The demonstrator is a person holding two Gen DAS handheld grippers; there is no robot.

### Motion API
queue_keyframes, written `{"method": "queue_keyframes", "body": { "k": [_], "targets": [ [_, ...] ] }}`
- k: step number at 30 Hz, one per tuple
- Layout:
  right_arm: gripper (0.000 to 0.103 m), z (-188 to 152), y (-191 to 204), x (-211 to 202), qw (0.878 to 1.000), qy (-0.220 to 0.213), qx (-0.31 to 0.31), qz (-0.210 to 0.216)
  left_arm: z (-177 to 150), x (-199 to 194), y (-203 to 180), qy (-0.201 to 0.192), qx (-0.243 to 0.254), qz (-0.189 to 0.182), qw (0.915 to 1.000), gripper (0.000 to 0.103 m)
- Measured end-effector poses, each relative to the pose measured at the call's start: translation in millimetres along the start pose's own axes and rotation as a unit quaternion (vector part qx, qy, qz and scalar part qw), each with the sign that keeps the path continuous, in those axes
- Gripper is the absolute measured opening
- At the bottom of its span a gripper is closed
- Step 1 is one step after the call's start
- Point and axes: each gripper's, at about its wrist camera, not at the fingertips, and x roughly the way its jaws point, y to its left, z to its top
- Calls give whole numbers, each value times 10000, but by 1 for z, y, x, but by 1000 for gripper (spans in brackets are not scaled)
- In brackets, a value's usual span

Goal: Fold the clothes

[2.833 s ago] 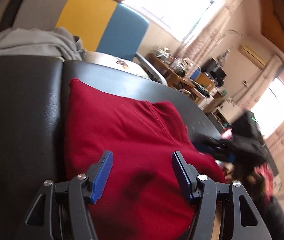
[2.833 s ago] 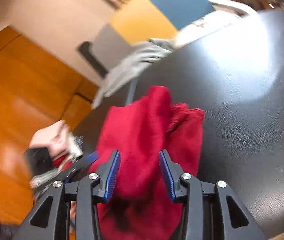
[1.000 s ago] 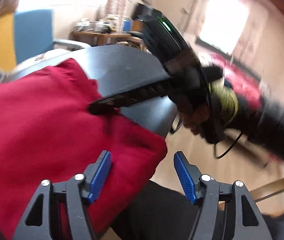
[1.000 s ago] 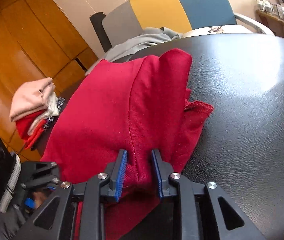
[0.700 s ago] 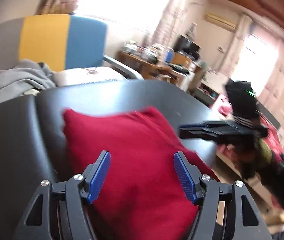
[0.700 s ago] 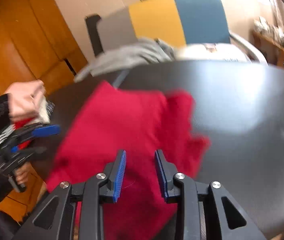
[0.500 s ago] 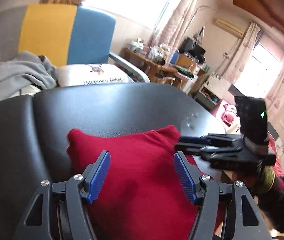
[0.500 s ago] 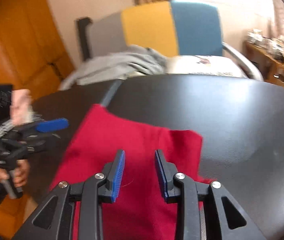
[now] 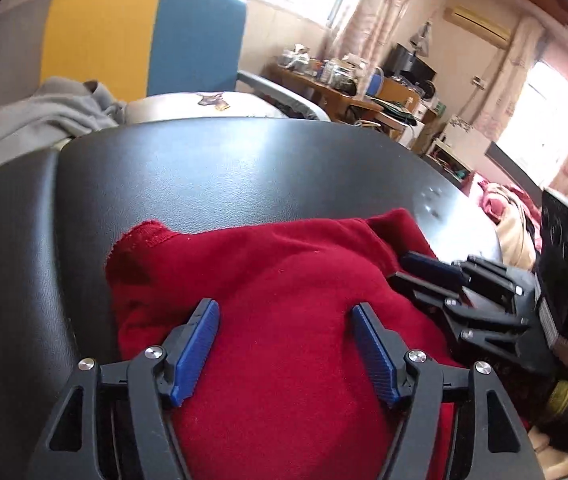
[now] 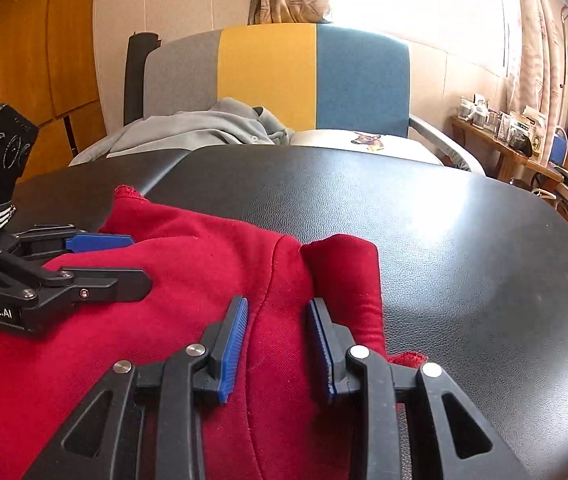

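A red garment (image 9: 284, 300) lies bunched on the near part of a black padded table (image 9: 224, 168). My left gripper (image 9: 286, 336) is open just above its middle, nothing between its blue pads. The right gripper shows at the right of the left wrist view (image 9: 436, 276), its fingers at the garment's right edge. In the right wrist view the red garment (image 10: 188, 264) fills the near left. My right gripper (image 10: 278, 332) is open over a seam and a raised fold. The left gripper (image 10: 104, 260) shows at the left, open over the cloth.
A grey garment (image 10: 200, 128) lies on a grey, yellow and blue chair (image 10: 276, 76) behind the table (image 10: 444, 216). A wooden wardrobe (image 10: 32, 40) stands at the left. A cluttered desk (image 9: 348, 84) and windows are at the right.
The right gripper, shut on a garment fold a second ago, has let go and opened. Both grippers have drawn back to the near edge and settled low over the cloth, which has bunched.
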Motion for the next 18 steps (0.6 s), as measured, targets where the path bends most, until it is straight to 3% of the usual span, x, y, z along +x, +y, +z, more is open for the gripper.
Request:
{"method": "queue_keyframes", "body": {
  "k": [5,7,11,15,18],
  "targets": [
    [31,6,2,-4,10000,54,-30,-31,2,-37,7,-209,-697,226,9971,70],
    [33,10,4,-6,9999,106,-49,-59,-4,-55,12,-334,-930,287,9947,76],
    [34,18,13,-36,9994,56,-236,-256,-26,-93,3,-603,-817,427,9939,80],
    [35,4,29,-79,9982,-80,-583,120,-53,-111,-23,-636,-532,324,9960,80],
    [35,-22,39,-102,9954,51,-901,318,-75,-102,-44,-388,-273,220,9986,80]
  ]
}}
